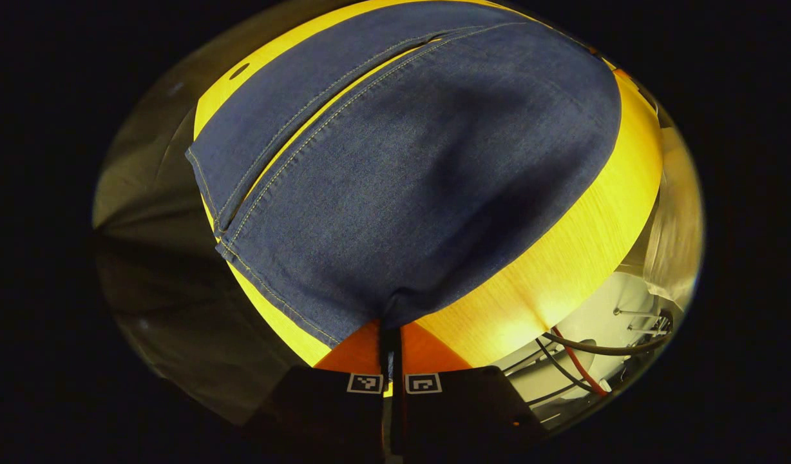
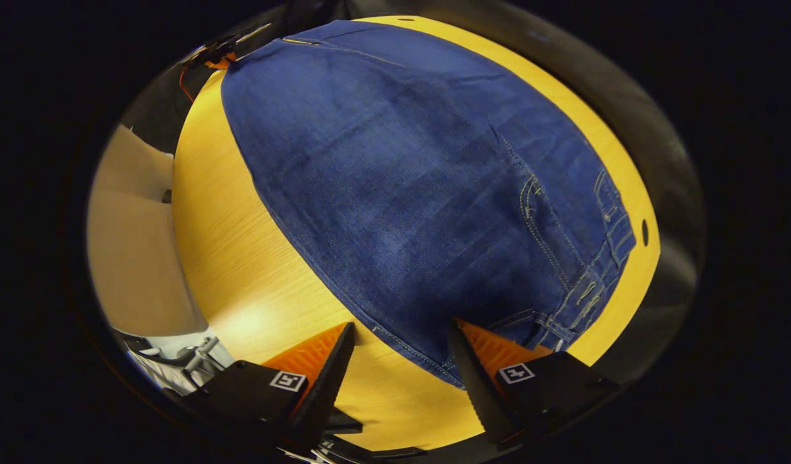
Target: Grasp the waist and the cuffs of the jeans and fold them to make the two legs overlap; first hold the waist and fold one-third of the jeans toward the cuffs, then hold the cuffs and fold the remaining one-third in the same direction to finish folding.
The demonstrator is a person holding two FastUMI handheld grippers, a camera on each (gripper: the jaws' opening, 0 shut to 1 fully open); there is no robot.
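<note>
In the left gripper view, the dark blue denim jeans (image 1: 421, 174) are seen spread flat over the yellow wood-grain table (image 1: 563, 258). The two legs lie side by side, a narrow strip of table showing between their stitched inner seams towards the far end. The left gripper (image 1: 390, 351) is seen at the bottom with its jaws drawn narrow, almost together, and the near hem of the closer leg is gathered into a small pucker right at the fingertips; the cuff is judged to be pinched between them. Off the table edge to the right, dark and red cables (image 1: 576, 357) are seen trailing over pale equipment.

In the right gripper view, the same jeans are seen from the waist end: the waistband with belt loops and a pocket seam (image 2: 582, 270) lies at the lower right, close to the table edge. The right gripper (image 2: 402, 361) is held with its jaws wide apart, one finger on bare table and the other over or at the near edge of the denim beside the waistband; whether that finger touches the cloth cannot be told. Nothing is clasped by it.

As for progress, no fold is visible: the legs are not yet overlapped, and both thirds remain to be folded. Only the cuff appears secured; the waist is still to be gripped.
</note>
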